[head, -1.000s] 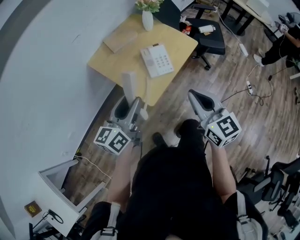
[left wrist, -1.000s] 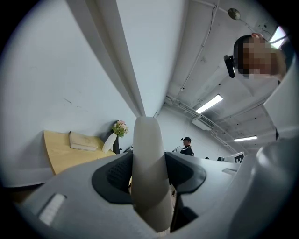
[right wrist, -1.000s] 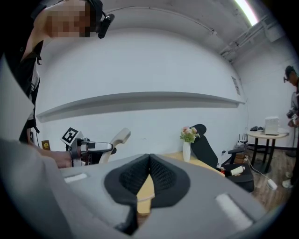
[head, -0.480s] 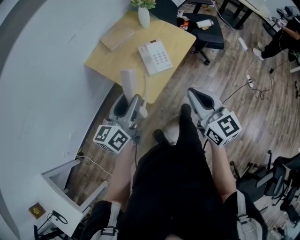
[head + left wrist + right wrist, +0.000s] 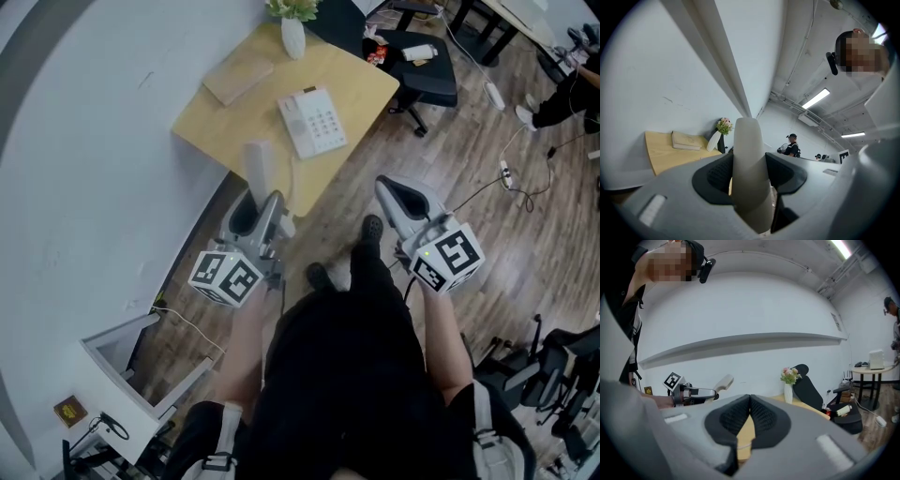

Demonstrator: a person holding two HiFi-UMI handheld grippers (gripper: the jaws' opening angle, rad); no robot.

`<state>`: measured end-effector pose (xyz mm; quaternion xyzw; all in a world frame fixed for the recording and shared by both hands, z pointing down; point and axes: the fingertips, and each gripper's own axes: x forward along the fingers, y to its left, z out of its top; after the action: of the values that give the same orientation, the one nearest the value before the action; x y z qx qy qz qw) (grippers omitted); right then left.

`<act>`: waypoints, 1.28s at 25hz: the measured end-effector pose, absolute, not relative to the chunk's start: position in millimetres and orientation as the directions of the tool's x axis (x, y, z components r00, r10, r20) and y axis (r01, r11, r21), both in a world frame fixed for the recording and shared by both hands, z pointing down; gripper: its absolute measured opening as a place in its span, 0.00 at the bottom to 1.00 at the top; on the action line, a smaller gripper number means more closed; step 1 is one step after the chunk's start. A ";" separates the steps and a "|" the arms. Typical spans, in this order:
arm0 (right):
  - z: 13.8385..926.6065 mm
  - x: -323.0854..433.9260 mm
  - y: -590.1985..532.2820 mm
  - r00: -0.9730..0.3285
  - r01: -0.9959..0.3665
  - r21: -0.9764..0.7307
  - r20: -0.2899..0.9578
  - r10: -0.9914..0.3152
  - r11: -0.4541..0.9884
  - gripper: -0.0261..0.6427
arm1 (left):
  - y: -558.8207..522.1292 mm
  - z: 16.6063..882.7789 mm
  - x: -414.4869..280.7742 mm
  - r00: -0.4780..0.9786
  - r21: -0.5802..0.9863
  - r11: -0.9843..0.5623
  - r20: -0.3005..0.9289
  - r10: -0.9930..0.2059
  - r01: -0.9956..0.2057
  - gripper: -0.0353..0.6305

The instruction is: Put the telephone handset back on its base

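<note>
A white telephone base (image 5: 312, 121) with a keypad lies on a small wooden table (image 5: 216, 127). My left gripper (image 5: 255, 208) is shut on the white handset (image 5: 258, 169), which stands upright above the near edge of the table. In the left gripper view the handset (image 5: 749, 173) fills the gap between the jaws. The right gripper view shows the handset (image 5: 723, 381) at the left. My right gripper (image 5: 396, 199) hangs over the floor to the right of the table, jaws closed together with nothing in them (image 5: 749, 411).
A white vase of flowers (image 5: 293, 28) and a flat book (image 5: 239, 78) sit at the table's far side. A black office chair (image 5: 422, 70) stands just beyond the table. Cables (image 5: 506, 173) trail over the wooden floor at the right. A white wall (image 5: 84, 150) runs along the left.
The view shifted slightly; both grippers keep nearly the same pose, the handset still held upright near the table's front edge.
</note>
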<state>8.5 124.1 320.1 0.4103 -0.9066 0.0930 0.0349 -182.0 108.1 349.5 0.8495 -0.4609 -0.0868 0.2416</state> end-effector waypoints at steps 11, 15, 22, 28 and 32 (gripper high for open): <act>320.2 24.1 74.8 -0.723 -0.691 -0.153 0.145 -0.676 0.707 0.04 | 71.8 349.2 -165.2 0.494 0.485 -0.391 0.100 -0.864 -0.782 0.38; 321.9 32.5 56.0 -0.741 -0.672 -0.162 0.140 -0.657 0.723 0.04 | 59.4 351.4 -155.3 0.476 0.483 -0.371 0.112 -0.872 -0.793 0.38; 324.0 37.9 18.3 -0.781 -0.625 -0.171 0.134 -0.610 0.762 0.04 | 30.0 356.7 -148.6 0.420 0.479 -0.311 0.137 -0.897 -0.821 0.38; 325.8 50.8 -8.0 -0.808 -0.589 -0.179 0.138 -0.573 0.788 0.04 | 9.9 357.4 -134.9 0.374 0.474 -0.264 0.153 -0.915 -0.840 0.38; 329.4 57.7 -23.0 -0.830 -0.557 -0.188 0.146 -0.538 0.809 0.04 | 1.3 359.2 -122.9 0.346 0.471 -0.234 0.165 -0.924 -0.851 0.38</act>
<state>57.7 -23.0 329.4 0.2881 -0.9501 0.1120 0.0428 -122.9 1.3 359.2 0.7821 -0.5672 -0.0738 0.2473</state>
